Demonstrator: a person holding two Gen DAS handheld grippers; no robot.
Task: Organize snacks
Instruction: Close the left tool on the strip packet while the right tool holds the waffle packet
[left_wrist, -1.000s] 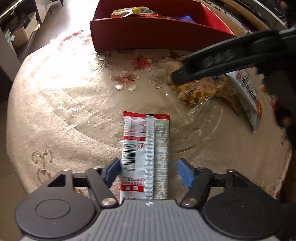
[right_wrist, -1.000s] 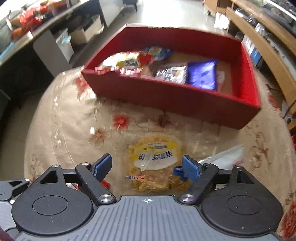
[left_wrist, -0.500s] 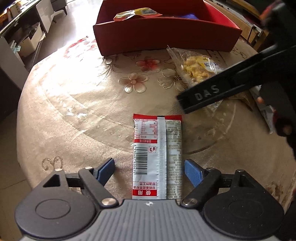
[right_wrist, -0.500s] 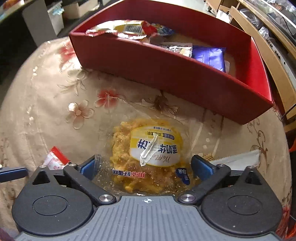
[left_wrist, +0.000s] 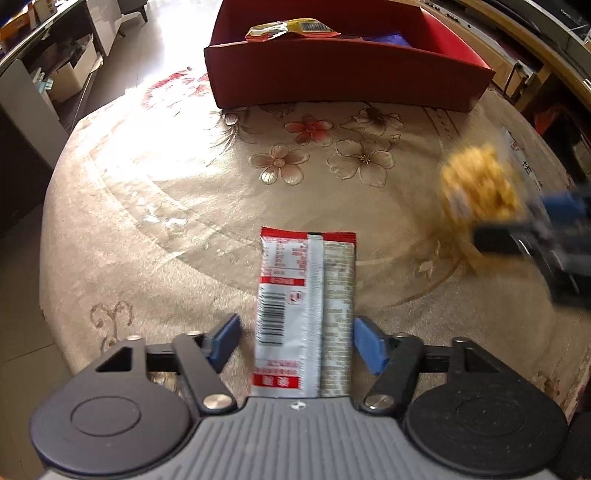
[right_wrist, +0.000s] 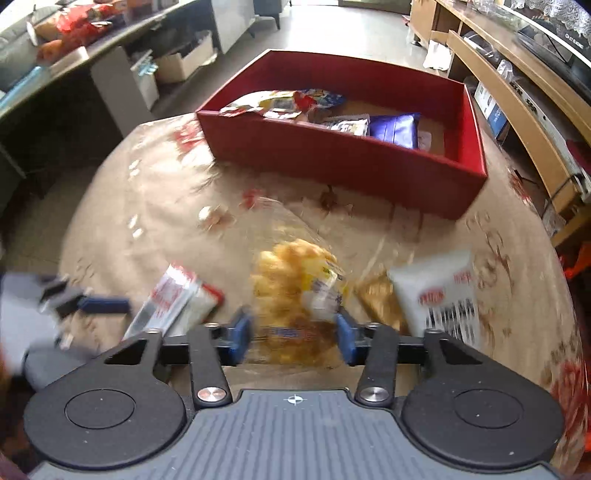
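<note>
Grippers first, nearest: left gripper (left_wrist: 295, 341) spread wide around the red-and-silver packet (left_wrist: 304, 314), flat on the table (left_wrist: 147, 221), blue fingers (left_wrist: 223, 341) just beside its long edges but not squeezing yet. Right gripper (right_wrist: 291, 332) clamped on the clear bag of yellow puffs (right_wrist: 295, 288) (blurry, so probably mid-lift). Looks like the pick-up step for both. Next move, as a guess: close the left on the packet, then carry both to the far red box (right_wrist: 332, 162) and drop them over its near wall. Count: two grippers, three loose snacks near (packet, puff bag, white pouch (right_wrist: 439, 295) on the right), one box, at least three packs already inside, including a blue pack (right_wrist: 393, 125).
</note>
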